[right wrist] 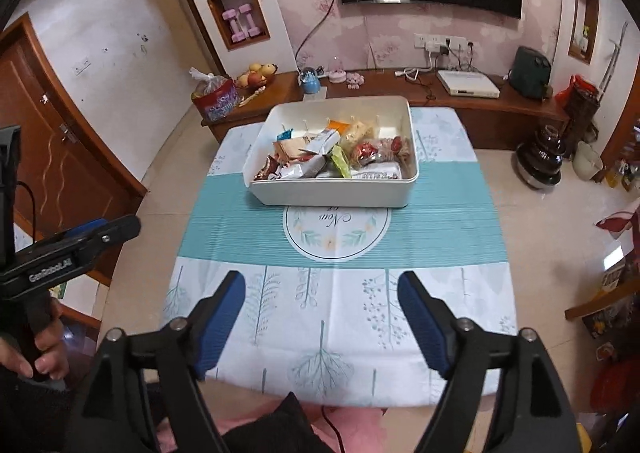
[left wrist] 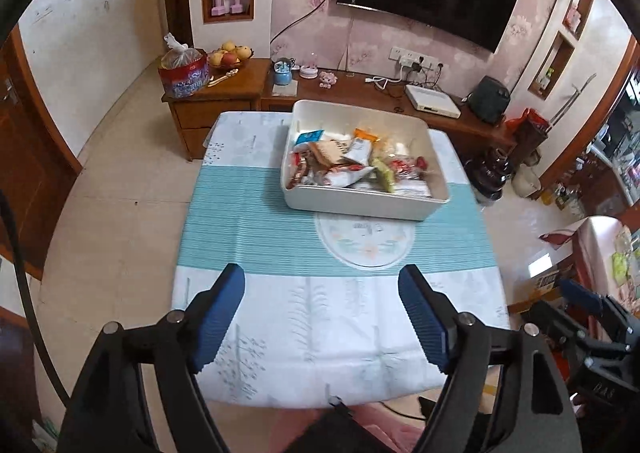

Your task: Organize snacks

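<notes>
While both claws, the left gripper [left wrist: 322, 317] and the right gripper [right wrist: 322, 317], are hanging spread wide and empty over the near end of the table [right wrist: 224, 237], we are seeing the snacks [right wrist: 336, 157] heaped in a white bin [right wrist: 328, 195] at the far end. We are judging these packets light, crinkly and slippery, some crushable, so we are favouring a gentle pinch on a sealed edge.

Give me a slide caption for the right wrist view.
Open right tongs above the tablecloth, facing a white bin full of snack packets.
</notes>
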